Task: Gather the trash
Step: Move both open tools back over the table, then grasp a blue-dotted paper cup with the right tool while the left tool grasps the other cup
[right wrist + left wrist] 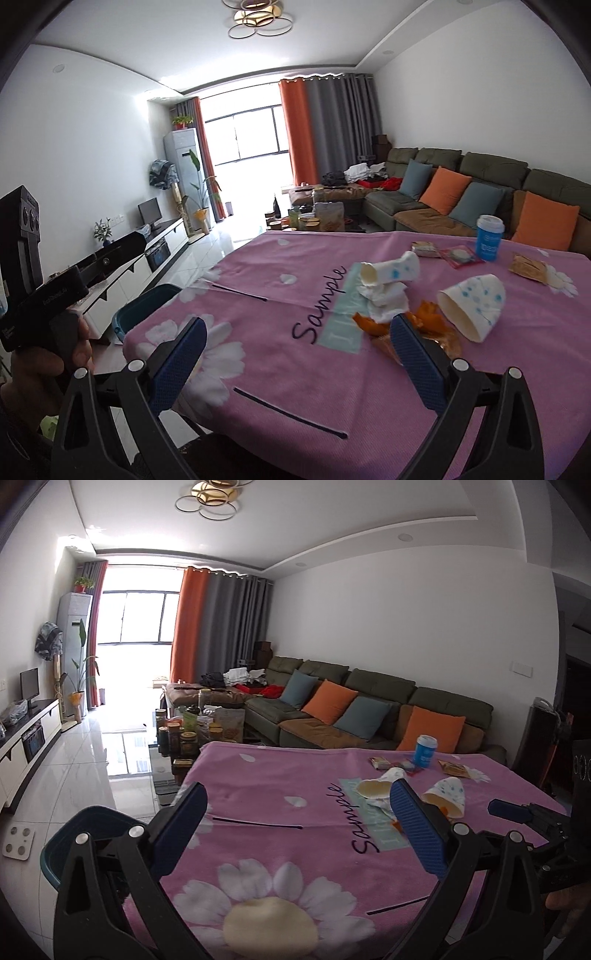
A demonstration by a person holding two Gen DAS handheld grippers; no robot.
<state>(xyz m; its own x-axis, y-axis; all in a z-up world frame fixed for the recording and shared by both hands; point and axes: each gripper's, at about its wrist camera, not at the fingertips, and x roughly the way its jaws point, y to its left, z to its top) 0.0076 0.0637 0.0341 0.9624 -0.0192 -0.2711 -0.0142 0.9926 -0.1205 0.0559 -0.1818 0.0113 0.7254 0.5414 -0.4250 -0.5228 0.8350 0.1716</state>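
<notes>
Plainly nothing has been picked up yet: the trash lies in a loose cluster on the right half of the pink flowered cloth point(280, 354). A tipped paper cup point(471, 308) rests on its side at the right. Just left of it are orange peel scraps point(369, 321), a crumpled tissue point(386, 299) and a second, flattened cup point(391, 269) lying on top of the tissue. Farther back sit small snack wrappers point(528, 267) and an upright blue lidded cup point(488, 238).

The right gripper point(299, 354) hangs over the near part of the table with its jaws wide and empty, its right finger just beside the peel. The left gripper point(295, 823) is likewise spread wide and empty.

A teal bin point(147, 310) stands past the table's left edge, probably where the trash goes. The next move calls for bringing the right gripper forward and right, and closing gently on the soft, easily crushed cup.

The bin's inside is hidden, and part of the peel is covered by the finger. Whether the blue cup counts as trash cannot be judged.
</notes>
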